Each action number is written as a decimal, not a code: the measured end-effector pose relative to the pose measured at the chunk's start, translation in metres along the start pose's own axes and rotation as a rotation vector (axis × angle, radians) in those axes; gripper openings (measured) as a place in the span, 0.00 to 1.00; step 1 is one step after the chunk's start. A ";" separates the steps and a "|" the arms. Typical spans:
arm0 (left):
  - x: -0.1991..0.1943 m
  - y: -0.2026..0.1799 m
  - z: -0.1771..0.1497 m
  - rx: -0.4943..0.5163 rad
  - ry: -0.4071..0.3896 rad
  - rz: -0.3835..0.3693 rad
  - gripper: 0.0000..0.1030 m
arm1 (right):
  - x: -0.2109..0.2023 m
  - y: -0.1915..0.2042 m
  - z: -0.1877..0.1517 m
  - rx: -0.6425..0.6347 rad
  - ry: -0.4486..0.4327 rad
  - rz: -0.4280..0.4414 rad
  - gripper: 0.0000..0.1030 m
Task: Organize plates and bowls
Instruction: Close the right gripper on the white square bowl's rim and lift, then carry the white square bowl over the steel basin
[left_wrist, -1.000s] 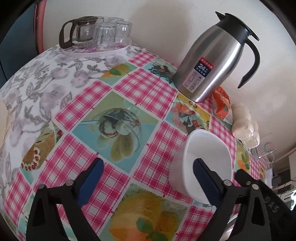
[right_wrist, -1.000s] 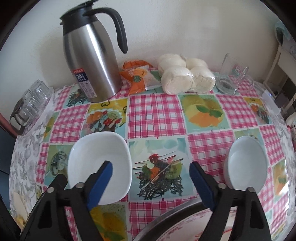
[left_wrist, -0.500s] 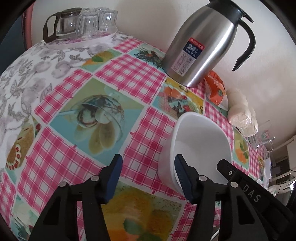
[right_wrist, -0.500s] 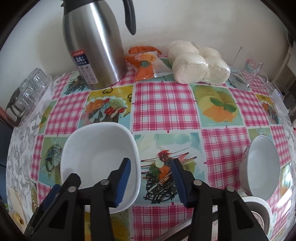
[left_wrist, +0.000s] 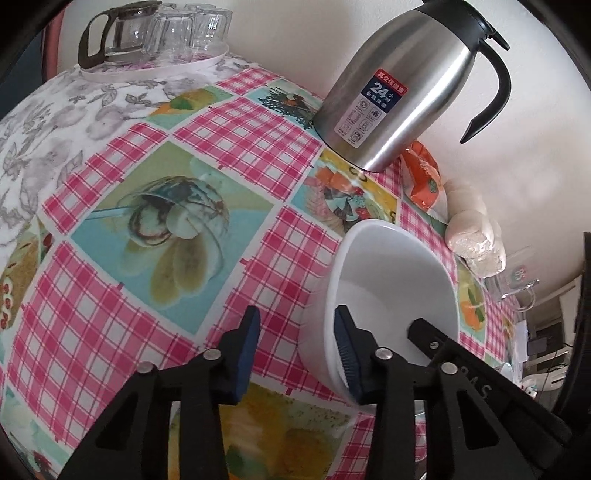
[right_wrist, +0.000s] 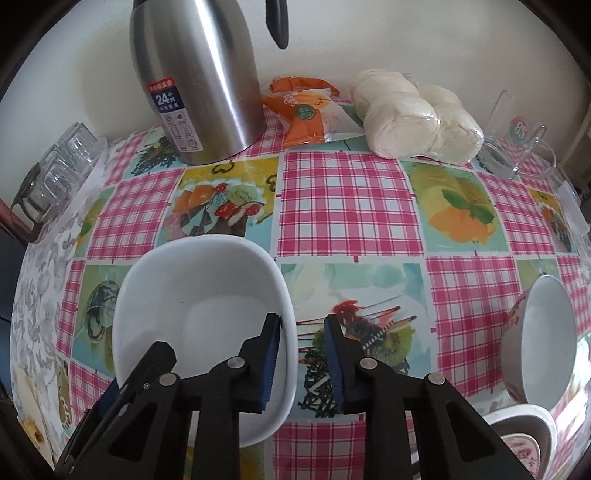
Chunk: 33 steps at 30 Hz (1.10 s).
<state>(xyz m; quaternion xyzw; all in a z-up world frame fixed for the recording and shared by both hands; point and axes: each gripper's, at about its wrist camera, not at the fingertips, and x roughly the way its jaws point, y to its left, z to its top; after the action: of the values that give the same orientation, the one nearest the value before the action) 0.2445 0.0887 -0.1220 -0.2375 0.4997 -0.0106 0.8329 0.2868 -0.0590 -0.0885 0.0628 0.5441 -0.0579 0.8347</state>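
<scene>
Two grippers: both straddle the rim of the white square bowl (right_wrist: 199, 317), one from each side, neither visibly clamped.
Right gripper (right_wrist: 301, 354): your jaws are partly closed; the left pad is inside the bowl against its right wall, the right pad outside with a gap left.
Left gripper (left_wrist: 293, 350): your right pad sits inside the bowl's near-left wall, your left pad outside over the tablecloth (left_wrist: 140, 184), well apart from the wall.
Risk: close unevenly and the glazed rim may slip or the bowl tip, since each grip bites one thin wall.
Bowl: it rests on the table in front of the steel thermos (right_wrist: 203, 81).
Farther right: a round bowl (right_wrist: 546, 339) lies tilted near patterned dishes (right_wrist: 524, 439).
</scene>
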 end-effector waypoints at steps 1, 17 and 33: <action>0.000 -0.001 0.000 0.002 0.002 -0.018 0.33 | 0.002 -0.001 0.000 0.004 0.004 0.008 0.27; -0.014 0.000 0.001 0.007 0.016 -0.076 0.19 | -0.006 -0.001 -0.012 0.032 0.022 0.116 0.12; -0.100 -0.042 0.003 0.137 -0.127 -0.101 0.19 | -0.097 -0.014 -0.016 0.040 -0.159 0.189 0.12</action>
<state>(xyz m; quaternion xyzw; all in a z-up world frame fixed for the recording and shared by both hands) 0.2062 0.0779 -0.0213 -0.2050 0.4313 -0.0714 0.8757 0.2310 -0.0669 -0.0068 0.1258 0.4668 0.0053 0.8754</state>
